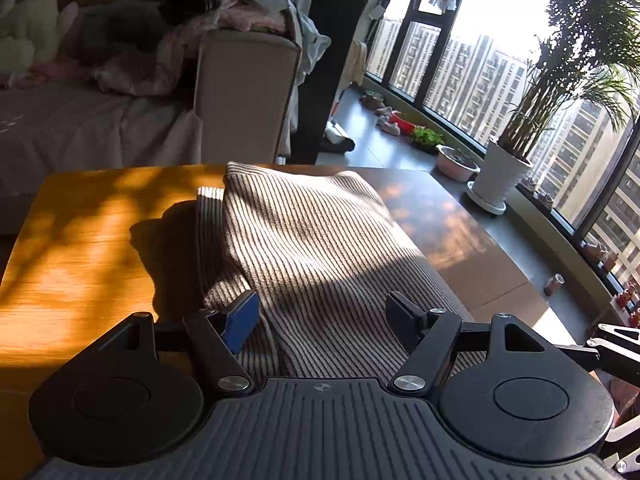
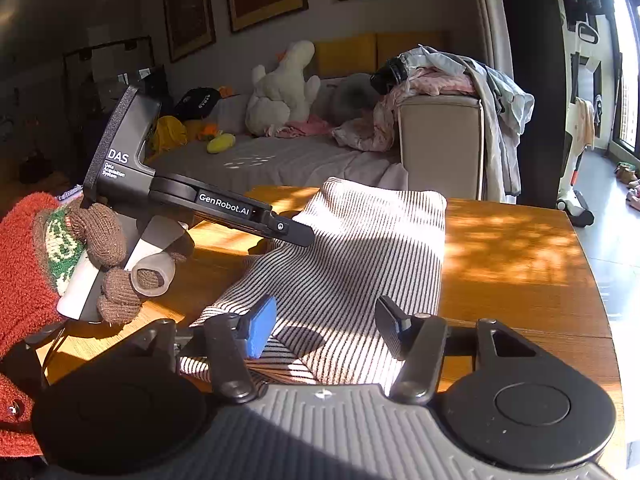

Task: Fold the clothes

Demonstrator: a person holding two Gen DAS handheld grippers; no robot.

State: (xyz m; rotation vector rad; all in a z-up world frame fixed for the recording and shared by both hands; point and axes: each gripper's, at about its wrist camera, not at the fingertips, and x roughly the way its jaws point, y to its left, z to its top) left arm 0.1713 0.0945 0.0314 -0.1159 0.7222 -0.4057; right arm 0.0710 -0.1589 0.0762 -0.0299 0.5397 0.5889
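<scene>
i see the striped garment (image 1: 316, 240) lying folded on the wooden table (image 1: 80, 248), its ribbed band showing along the left side in the left wrist view. sun and leaf shadow fall across both cloth and tabletop.

left gripper (image 1: 324, 312): jaws stand apart over the near edge of the garment. the blue pad (image 1: 242, 320) on one finger sits just beside a fold at the cloth's left corner; the other finger hangs above the cloth. i see no cloth pinched between them, so nothing is held.

right gripper (image 2: 324, 328): jaws likewise parted, with the garment's near edge lying below and between the fingers. the pads do not press on it. nothing is held.

in the right wrist view, the left gripper's body crosses above the far left part of the garment, carried by a hand in a red and brown knitted glove (image 2: 60, 256).

beyond the table stand a sofa (image 2: 280, 160) with a white plush toy (image 2: 284, 88) and a heap of clothes (image 2: 440, 76) on its armrest. a potted palm (image 1: 520, 140) stands by the window.
</scene>
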